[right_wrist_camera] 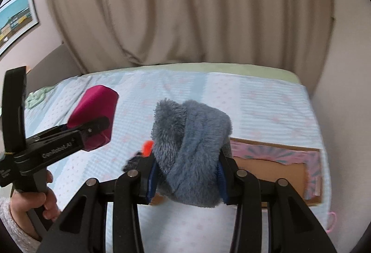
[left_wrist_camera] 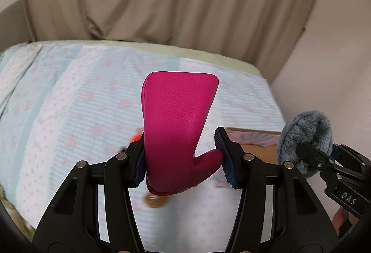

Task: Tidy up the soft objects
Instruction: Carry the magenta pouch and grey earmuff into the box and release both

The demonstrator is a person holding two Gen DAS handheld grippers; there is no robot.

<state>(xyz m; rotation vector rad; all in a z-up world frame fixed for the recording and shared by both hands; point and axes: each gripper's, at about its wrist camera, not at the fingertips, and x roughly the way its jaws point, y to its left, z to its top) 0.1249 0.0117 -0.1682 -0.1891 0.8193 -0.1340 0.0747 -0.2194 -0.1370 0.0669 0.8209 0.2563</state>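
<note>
My left gripper [left_wrist_camera: 183, 160] is shut on a magenta leather pouch [left_wrist_camera: 178, 123] and holds it upright above the bed; the pouch also shows at the left of the right wrist view [right_wrist_camera: 92, 113]. My right gripper [right_wrist_camera: 185, 174] is shut on a grey-blue fluffy plush item [right_wrist_camera: 190, 137], held above the bed; it shows at the right edge of the left wrist view [left_wrist_camera: 303, 134]. An open cardboard box [right_wrist_camera: 273, 169] with pink patterned flaps lies on the bed just right of the right gripper.
The bed [left_wrist_camera: 69, 95] has a pale blue and white cover with pink dots. An orange and black object [right_wrist_camera: 147, 147] lies on it, partly hidden. A brown thing [left_wrist_camera: 155, 200] lies under the pouch. Beige curtains [right_wrist_camera: 185, 9] hang behind. A wall [left_wrist_camera: 336, 56] is on the right.
</note>
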